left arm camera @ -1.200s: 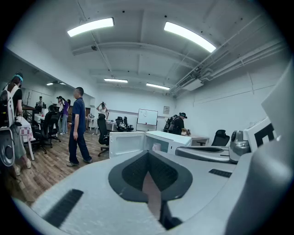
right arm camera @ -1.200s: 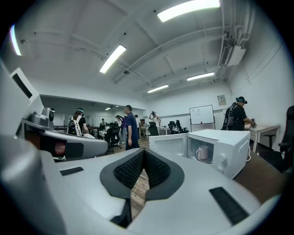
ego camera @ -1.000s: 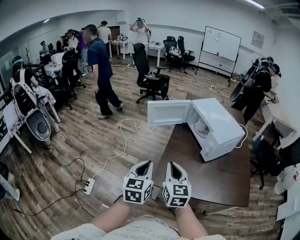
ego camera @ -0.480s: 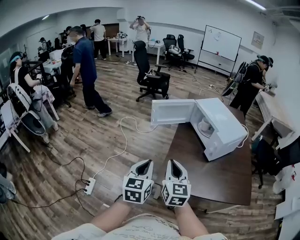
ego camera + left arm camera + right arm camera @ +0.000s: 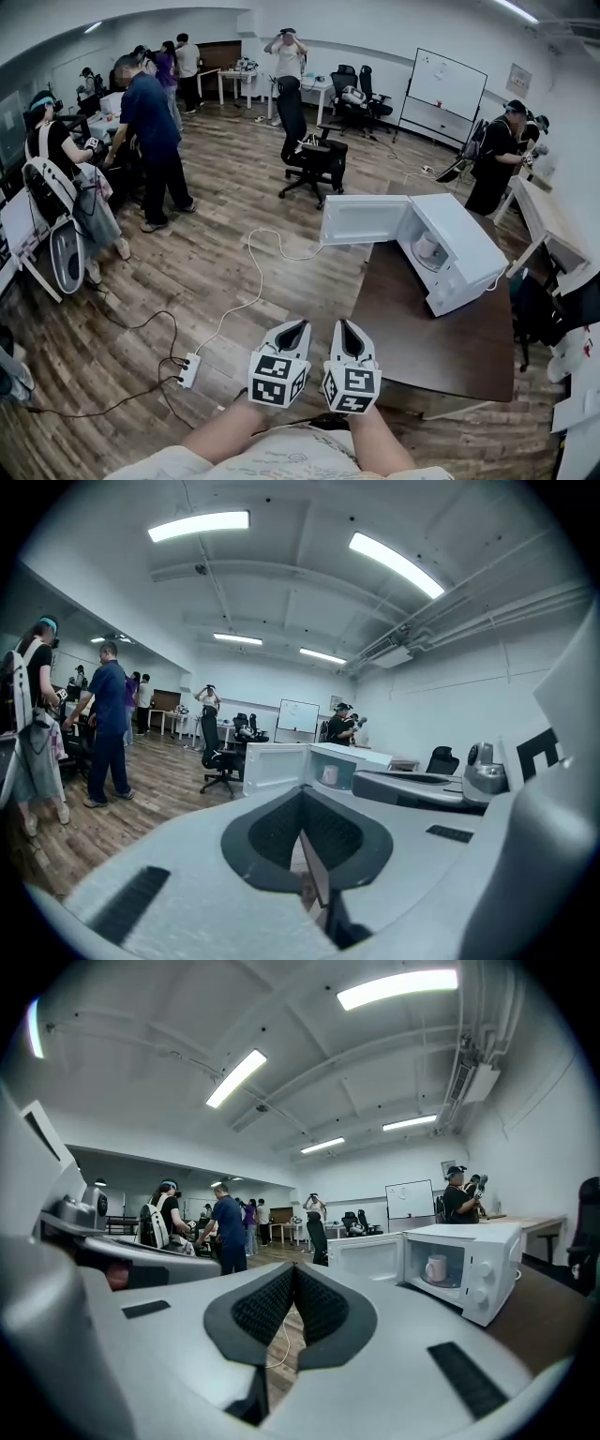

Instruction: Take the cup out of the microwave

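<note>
Little changes beyond a small swing of the view: the left gripper [image 5: 296,327] and right gripper [image 5: 344,327] stay low by the body, jaws closed on nothing, so the cup [image 5: 427,247] waits untouched inside the open microwave [image 5: 464,253], far right on the table [image 5: 441,352] — the reach has not begun.

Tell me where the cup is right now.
In the head view, the cup sits inside the open microwave, right of centre, on the dark table.
</note>
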Motion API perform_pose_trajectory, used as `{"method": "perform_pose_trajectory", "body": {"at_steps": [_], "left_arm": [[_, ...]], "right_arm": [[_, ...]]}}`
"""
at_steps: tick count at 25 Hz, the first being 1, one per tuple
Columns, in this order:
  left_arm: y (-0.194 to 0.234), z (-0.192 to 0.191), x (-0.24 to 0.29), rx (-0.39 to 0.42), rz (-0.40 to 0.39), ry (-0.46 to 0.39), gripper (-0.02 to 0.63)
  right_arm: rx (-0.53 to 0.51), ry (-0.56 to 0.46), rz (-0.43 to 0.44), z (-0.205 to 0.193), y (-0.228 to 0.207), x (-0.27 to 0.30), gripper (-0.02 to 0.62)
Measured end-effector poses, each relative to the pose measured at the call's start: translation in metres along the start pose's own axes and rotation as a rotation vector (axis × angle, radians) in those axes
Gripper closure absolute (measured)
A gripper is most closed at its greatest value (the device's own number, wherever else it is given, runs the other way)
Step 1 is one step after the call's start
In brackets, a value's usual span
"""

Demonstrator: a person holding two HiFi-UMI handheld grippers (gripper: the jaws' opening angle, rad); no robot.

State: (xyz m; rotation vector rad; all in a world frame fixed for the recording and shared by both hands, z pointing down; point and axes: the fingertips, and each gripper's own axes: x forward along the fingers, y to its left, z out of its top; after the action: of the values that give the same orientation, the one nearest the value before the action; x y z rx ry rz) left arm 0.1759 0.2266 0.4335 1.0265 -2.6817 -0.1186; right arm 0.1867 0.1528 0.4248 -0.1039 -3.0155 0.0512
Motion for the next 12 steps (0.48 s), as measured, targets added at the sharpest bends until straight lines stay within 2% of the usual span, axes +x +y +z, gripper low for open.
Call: {"method": "perform_pose_trajectory", "body": {"at_steps": [12], "left_arm": [[0.042,-0.006,0.02,-0.022,-0.018,0.022,0.594]], "right_arm": [[0.002,0.032,-0.04,-0.01,0.006,0.051,0.578]]}}
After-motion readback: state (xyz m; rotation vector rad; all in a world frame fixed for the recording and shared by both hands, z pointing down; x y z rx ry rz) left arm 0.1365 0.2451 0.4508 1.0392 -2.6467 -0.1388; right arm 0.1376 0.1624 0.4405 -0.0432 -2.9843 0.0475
